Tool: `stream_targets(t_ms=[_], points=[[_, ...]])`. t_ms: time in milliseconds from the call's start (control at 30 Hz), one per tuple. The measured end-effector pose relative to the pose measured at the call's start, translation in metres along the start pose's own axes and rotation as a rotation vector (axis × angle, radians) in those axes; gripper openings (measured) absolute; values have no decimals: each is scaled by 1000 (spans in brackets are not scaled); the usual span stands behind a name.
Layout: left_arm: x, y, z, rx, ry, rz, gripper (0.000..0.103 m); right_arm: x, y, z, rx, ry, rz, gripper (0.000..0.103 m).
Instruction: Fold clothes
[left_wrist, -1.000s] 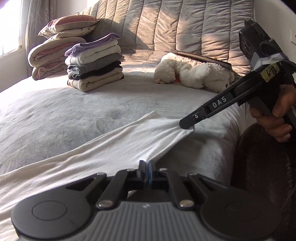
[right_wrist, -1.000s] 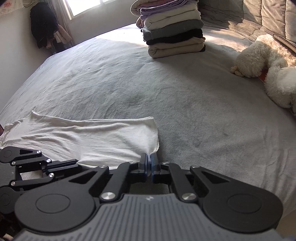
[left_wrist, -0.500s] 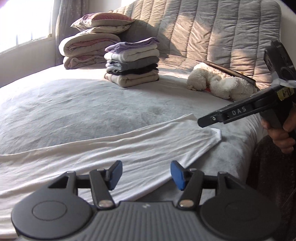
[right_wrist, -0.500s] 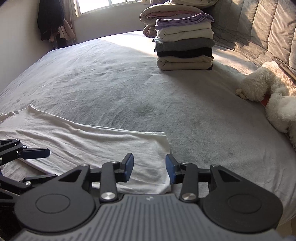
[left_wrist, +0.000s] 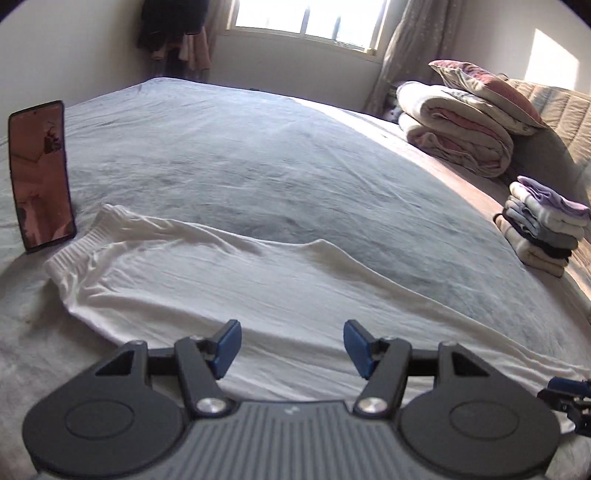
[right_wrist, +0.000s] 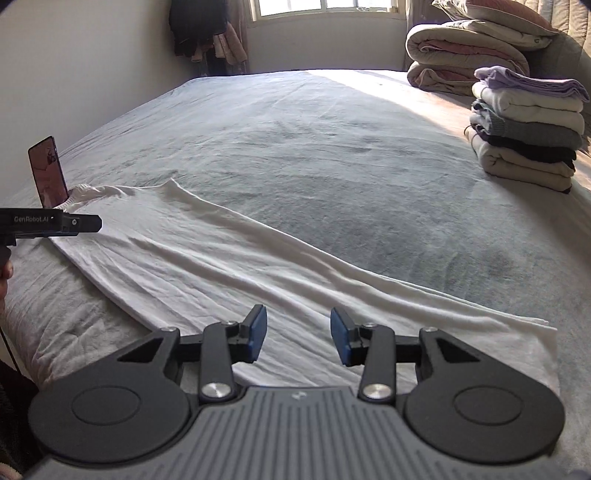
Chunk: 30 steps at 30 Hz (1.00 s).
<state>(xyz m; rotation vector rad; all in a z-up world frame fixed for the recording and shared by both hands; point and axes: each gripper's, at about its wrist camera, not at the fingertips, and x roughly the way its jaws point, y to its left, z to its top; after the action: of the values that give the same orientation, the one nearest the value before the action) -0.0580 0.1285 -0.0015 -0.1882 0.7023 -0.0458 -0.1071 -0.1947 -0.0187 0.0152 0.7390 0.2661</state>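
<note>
The bed carries a white garment, long axis running left-right along the near edge. Left gripper hangs w/ fingers released near the ribbed end; right gripper, also released, over the other end.

Bright window backlight, fisheye-warped edges.

Sunlit window behind a grey bed, white wall alongside.
</note>
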Motion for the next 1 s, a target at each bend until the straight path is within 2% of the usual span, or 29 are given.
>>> stream_targets(t_ms=[167, 367, 400, 467, 533, 633, 767, 867, 1000], points=[[-1, 68, 16, -136, 1, 129, 63, 22, 45, 13, -61, -9, 83, 43], [-3, 133, 10, -349, -30, 141, 58, 45, 102, 22, -168, 14, 189, 43], [-3, 141, 8, -373, -39, 144, 55, 49, 111, 23, -187, 19, 207, 43], [-4, 158, 2, -434, -55, 118, 27, 56, 130, 24, -221, 29, 248, 39], [-3, 169, -2, -482, -62, 85, 11, 64, 148, 26, -250, 46, 301, 31], [-1, 180, -6, -513, -75, 36, 11, 75, 169, 27, -275, 68, 361, 30], [9, 181, -1, -521, -74, -30, 12, 84, 189, 28, -302, 80, 390, 30], [15, 175, 4, -495, -45, 2, 19, 91, 200, 28, -316, 97, 397, 30], [25, 171, 10, -462, 21, 72, 19, 97, 210, 32, -337, 102, 411, 30]])
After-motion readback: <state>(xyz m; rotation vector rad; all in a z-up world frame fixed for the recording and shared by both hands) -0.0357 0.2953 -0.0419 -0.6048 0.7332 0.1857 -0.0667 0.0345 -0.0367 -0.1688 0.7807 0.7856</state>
